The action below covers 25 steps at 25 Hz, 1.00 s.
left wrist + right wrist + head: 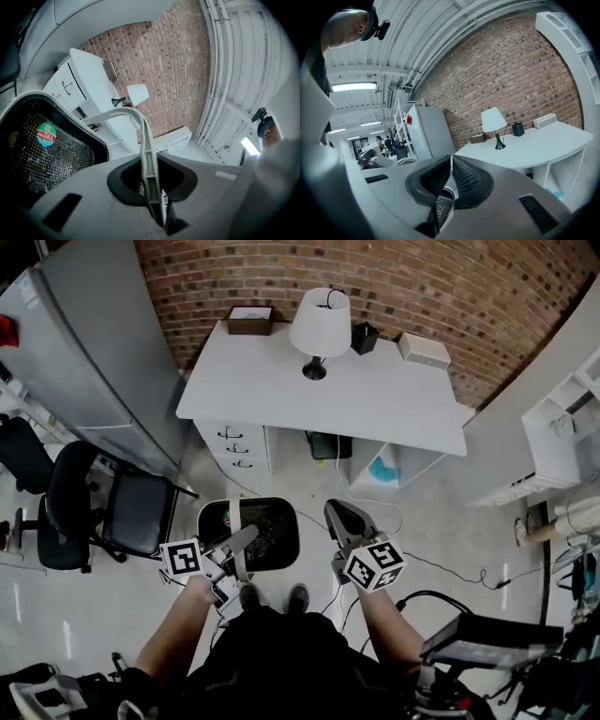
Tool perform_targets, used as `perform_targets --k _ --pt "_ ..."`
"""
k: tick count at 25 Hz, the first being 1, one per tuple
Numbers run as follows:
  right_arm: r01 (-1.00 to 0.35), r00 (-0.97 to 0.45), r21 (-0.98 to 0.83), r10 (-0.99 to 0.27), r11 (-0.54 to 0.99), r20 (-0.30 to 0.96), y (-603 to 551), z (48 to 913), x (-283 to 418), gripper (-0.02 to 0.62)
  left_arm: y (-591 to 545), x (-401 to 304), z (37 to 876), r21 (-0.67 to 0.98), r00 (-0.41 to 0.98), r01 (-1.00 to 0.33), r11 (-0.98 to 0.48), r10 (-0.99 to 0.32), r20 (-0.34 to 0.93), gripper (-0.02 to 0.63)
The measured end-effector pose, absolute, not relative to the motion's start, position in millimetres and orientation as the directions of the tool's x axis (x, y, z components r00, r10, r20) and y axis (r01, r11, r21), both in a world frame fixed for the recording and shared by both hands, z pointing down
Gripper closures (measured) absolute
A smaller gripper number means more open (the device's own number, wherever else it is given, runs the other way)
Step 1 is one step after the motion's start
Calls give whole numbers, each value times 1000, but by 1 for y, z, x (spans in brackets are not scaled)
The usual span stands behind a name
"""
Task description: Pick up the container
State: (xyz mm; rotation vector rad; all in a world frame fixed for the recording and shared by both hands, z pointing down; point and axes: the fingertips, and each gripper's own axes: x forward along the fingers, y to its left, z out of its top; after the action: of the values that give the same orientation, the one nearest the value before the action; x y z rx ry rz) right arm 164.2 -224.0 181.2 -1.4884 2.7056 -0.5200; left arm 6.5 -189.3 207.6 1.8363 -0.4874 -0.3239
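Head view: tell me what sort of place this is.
Probably an office or workshop room: a white desk with a table lamp against a brick wall, and a black office chair nearby.

Bare floor (pixel 441 517) stays open between the container (pixel 272 532) at the person's feet and the white surface (pixel 375 399) ahead, hemmed by an office chair (pixel 131 512) just left, cables (pixel 450 573) right, and a lamp (pixel 320 324) mid-surface.

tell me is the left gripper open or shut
Shut on the white handle of the black mesh basket: the left gripper has its jaws pinching the handle from both sides.
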Motion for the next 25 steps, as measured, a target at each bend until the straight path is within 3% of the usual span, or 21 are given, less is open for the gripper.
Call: perform_targets --k 13,25 --pt "-864 -493 -175 -864 473 100 -210 117 161 588 -173 -3 171 916 896 -232 -328 -438 70 561" --pt "-876 -476 -140 -872 461 112 -199 98 151 588 -161 -1 145 932 907 -183 -314 -419 38 561"
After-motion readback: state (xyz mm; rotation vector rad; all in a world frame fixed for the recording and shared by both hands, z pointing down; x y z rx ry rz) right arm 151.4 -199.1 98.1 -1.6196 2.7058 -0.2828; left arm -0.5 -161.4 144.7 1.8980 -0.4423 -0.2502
